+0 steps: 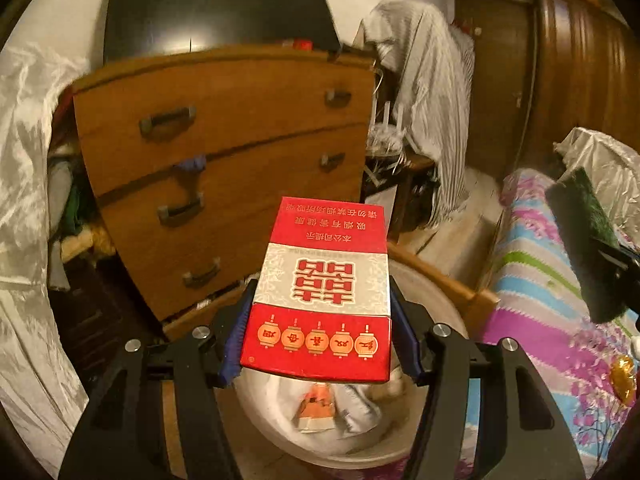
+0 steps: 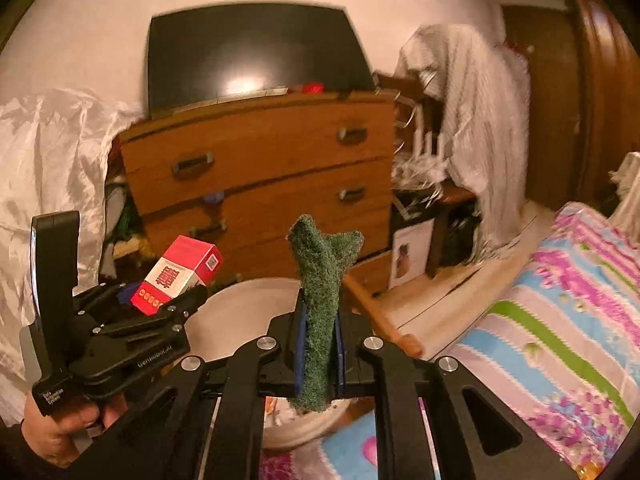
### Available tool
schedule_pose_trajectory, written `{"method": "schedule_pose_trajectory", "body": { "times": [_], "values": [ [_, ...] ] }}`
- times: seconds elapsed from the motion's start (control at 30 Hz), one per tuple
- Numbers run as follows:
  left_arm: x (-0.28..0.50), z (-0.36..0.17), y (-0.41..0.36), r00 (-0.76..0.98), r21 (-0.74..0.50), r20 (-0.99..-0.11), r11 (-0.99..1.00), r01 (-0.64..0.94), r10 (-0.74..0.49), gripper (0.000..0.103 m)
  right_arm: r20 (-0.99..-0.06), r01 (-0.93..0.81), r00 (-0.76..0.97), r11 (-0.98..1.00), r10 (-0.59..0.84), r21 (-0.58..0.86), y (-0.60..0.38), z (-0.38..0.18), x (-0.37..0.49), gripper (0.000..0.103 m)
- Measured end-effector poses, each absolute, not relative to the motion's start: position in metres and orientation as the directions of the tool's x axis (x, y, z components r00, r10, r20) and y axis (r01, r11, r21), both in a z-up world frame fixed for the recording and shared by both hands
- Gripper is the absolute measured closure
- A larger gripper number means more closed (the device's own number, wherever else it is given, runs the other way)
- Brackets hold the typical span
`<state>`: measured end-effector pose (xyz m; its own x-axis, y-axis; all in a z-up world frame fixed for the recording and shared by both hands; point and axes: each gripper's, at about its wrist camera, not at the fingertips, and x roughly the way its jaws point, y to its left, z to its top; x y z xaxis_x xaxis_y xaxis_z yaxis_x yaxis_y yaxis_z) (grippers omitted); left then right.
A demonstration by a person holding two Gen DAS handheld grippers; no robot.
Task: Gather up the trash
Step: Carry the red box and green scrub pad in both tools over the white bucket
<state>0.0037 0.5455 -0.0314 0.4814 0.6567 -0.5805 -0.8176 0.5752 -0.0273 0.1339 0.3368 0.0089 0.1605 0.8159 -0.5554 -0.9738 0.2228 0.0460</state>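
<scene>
Bedroom: floral bedspread (image 2: 560, 320) at 4 o'clock, wooden dresser (image 2: 260, 168) at 12. Left gripper (image 1: 320, 316) clamped red cigarette box (image 1: 324, 292); right gripper (image 2: 319, 344) pinched green scouring pad (image 2: 320, 280), both above white bin (image 2: 236, 312).

A bed (image 2: 560, 320) with a striped, flowered cover fills the right side. A white bin (image 2: 236, 320) stands just beside its wooden corner, holding what looks like crumpled wrappers (image 1: 320, 404), blurred. A small golden thing (image 1: 624, 376) lies on the cover.
</scene>
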Motion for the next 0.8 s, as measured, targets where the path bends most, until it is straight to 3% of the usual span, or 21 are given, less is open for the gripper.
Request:
{"method": "schedule_pose_trajectory", "body": {
  "times": [0.3,0.8],
  "values": [
    [0.006,-0.063,0.581,0.463,-0.043,-0.666,0.590,-0.807,0.585,0.046,-0.720,-0.976,0.043,0.184,0.692,0.119,0.415,-0.047,0.149,0.091],
    [0.015,-0.074,0.589,0.457,-0.039,-0.682,0.595,-0.803,0.572,0.046,-0.742,-0.976,0.024,0.176,0.670,0.128,0.426,-0.065,0.150,0.091]
  ]
}}
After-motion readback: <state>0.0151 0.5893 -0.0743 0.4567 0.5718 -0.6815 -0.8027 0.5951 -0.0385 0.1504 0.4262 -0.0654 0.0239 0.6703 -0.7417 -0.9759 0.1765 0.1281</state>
